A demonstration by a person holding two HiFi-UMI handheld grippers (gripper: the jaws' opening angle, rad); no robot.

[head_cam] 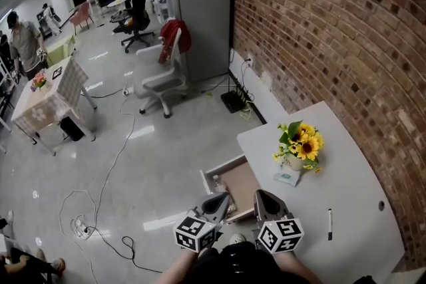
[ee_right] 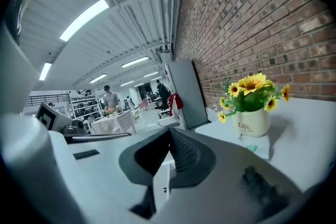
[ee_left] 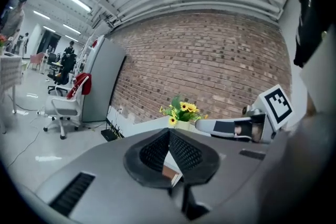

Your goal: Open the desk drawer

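The desk drawer stands pulled out from the left side of the white desk, its brown inside showing. Both grippers hang close together above the drawer's near end, touching nothing. My left gripper is shut and empty. Beside it, my right gripper is shut too, with nothing between the pads. In the left gripper view the right gripper's marker cube shows at the right. The drawer's handle is hidden.
A pot of sunflowers stands on a card near the desk's left edge, and a pen lies further right. A brick wall runs behind. A white office chair, floor cables and a cloth-covered table lie to the left.
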